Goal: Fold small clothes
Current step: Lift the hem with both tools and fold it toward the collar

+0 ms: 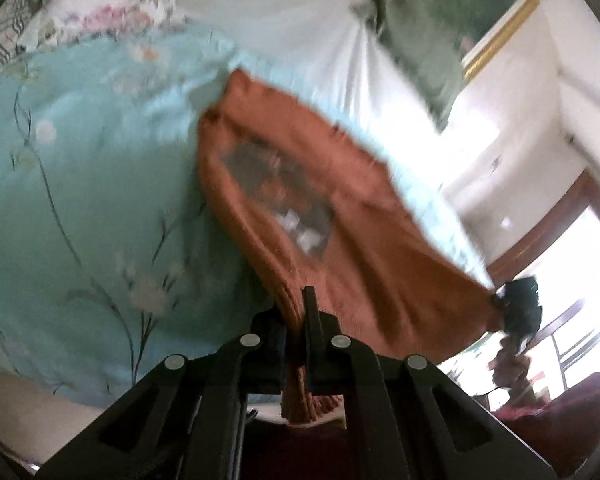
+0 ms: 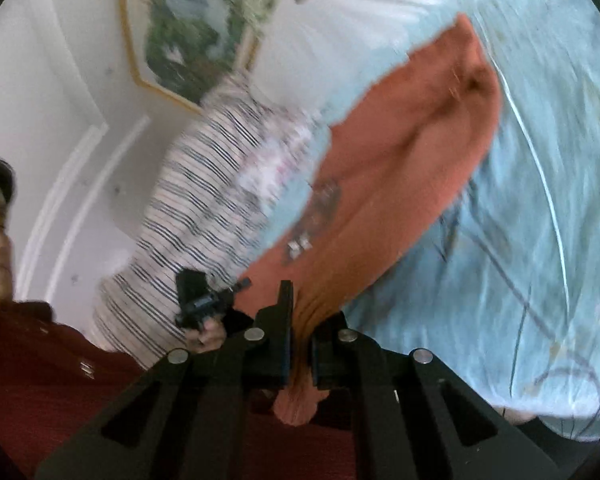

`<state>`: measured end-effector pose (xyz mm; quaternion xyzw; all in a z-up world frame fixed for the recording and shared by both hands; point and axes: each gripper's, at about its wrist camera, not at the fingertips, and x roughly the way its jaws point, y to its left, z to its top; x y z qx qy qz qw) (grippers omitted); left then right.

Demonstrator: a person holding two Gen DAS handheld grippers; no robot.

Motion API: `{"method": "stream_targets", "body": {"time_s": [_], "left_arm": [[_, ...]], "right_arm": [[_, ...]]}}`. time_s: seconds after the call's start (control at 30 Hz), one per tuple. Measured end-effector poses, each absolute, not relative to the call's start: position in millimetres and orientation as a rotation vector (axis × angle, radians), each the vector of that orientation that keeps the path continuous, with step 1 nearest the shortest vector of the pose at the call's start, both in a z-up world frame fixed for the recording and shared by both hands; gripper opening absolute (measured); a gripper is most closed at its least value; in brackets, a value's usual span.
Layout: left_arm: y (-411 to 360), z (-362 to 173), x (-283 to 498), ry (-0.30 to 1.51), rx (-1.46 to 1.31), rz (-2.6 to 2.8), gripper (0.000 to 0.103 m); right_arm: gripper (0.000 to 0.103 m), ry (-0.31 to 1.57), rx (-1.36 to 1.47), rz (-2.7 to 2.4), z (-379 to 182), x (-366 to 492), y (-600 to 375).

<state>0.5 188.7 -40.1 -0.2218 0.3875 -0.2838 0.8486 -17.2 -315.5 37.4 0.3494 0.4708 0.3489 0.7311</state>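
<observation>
Left claw (image 1: 298,312) pinching one orange shirt (image 1: 332,208) corner, right claw (image 2: 300,320) squeezing another, both lifting it above the blue bed (image 1: 80,184), print blurry

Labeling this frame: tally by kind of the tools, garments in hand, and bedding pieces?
Tools: 2, left tool and right tool, both shut on the garment
Garments: 1, orange garment held stretched between them
Bedding: 3, blue sheet, floral pillow, striped pillow
Total: 6
</observation>
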Motion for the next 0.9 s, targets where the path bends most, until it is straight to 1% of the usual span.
{"method": "stream_targets", "body": {"time_s": [0.13, 0.27, 0.37, 0.53, 0.77, 0.9], "left_arm": [[185.6, -12.7, 5.5, 0.731, -0.469, -0.619, 0.004], [174.6, 7.2, 26.0, 0.655, -0.473, -0.631, 0.004], [169.0, 21.7, 58.6, 0.605, -0.466, -0.599, 0.004], [153.2, 41.0, 123.8, 0.54, -0.476, -0.521, 0.004], [120.9, 34.9, 237.4, 0.599, -0.463, -0.408, 0.004], [112.4, 23.9, 285.8, 0.637, -0.44, -0.36, 0.004]], "right_arm": [[0.008, 0.962, 0.829, 0.808, 48.4, -4.0, -319.5], [0.008, 0.928, 0.84, 0.777, 50.5, 16.6, -320.3], [0.008, 0.916, 0.817, 0.724, 53.2, 38.9, -323.9], [0.008, 0.909, 0.684, 0.606, 64.3, 90.8, -321.9], [0.008, 0.947, 0.656, 0.441, 40.1, 180.4, -338.2], [0.008, 0.975, 0.657, 0.401, 21.3, 225.2, -342.6]]}}
